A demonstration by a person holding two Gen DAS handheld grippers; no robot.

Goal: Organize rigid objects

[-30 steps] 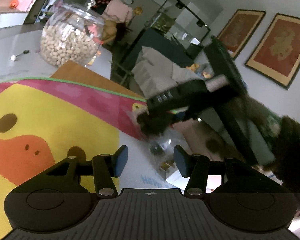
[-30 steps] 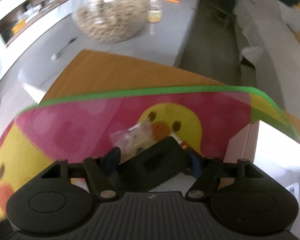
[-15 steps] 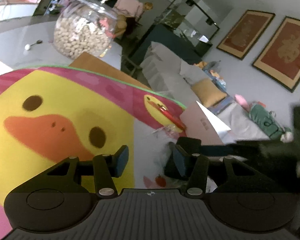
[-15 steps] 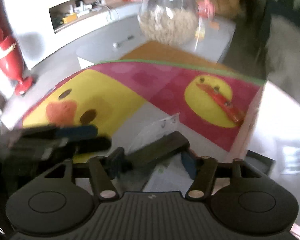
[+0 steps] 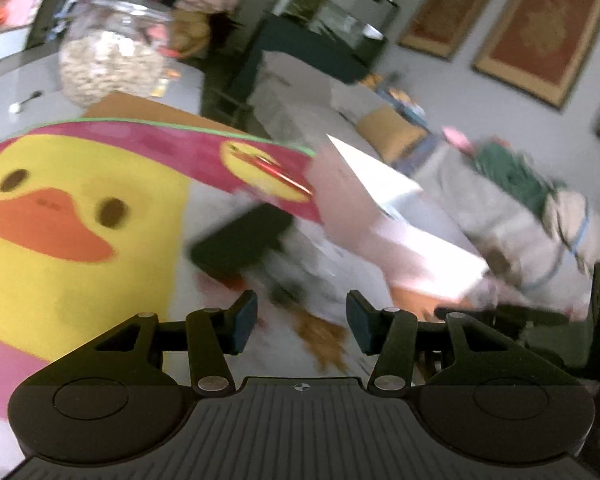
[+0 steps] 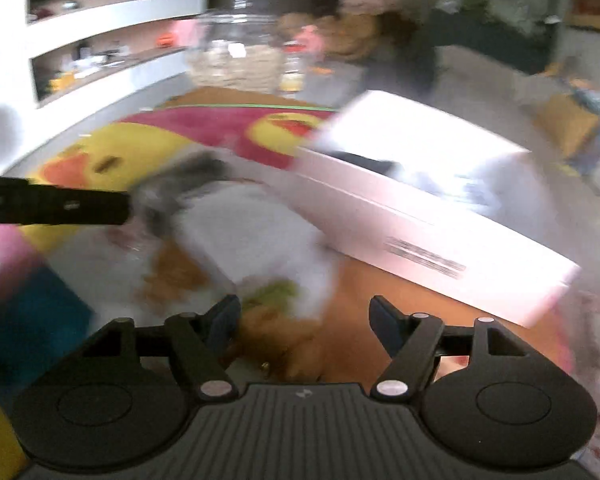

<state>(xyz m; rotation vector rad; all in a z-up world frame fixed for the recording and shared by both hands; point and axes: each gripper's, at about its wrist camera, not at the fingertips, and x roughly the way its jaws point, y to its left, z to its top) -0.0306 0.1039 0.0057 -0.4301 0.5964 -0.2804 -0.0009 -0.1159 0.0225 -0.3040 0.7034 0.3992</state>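
A flat black block [image 5: 240, 240] lies on white papers next to the duck mat [image 5: 60, 240]; it shows as a grey blur [image 6: 180, 188] in the right wrist view. My left gripper [image 5: 302, 320] is open, hovering short of the block with nothing between its fingers. One dark finger of it [image 6: 60, 202] reaches in from the left of the right wrist view. My right gripper [image 6: 304, 316] is empty, its jaws opening, above papers and a wooden surface. A red pen [image 5: 276, 172] lies on the mat's small duck.
A long white box [image 6: 420, 200] stands open at the right of the mat, also seen as the white box [image 5: 380, 208]. A glass jar of nuts [image 5: 108, 64] and a spoon [image 5: 24, 102] sit on the grey counter behind. Both views are motion-blurred.
My right gripper let go of the black block and pulled back to the right, its jaws widening. My left gripper swung toward the block, staying open.
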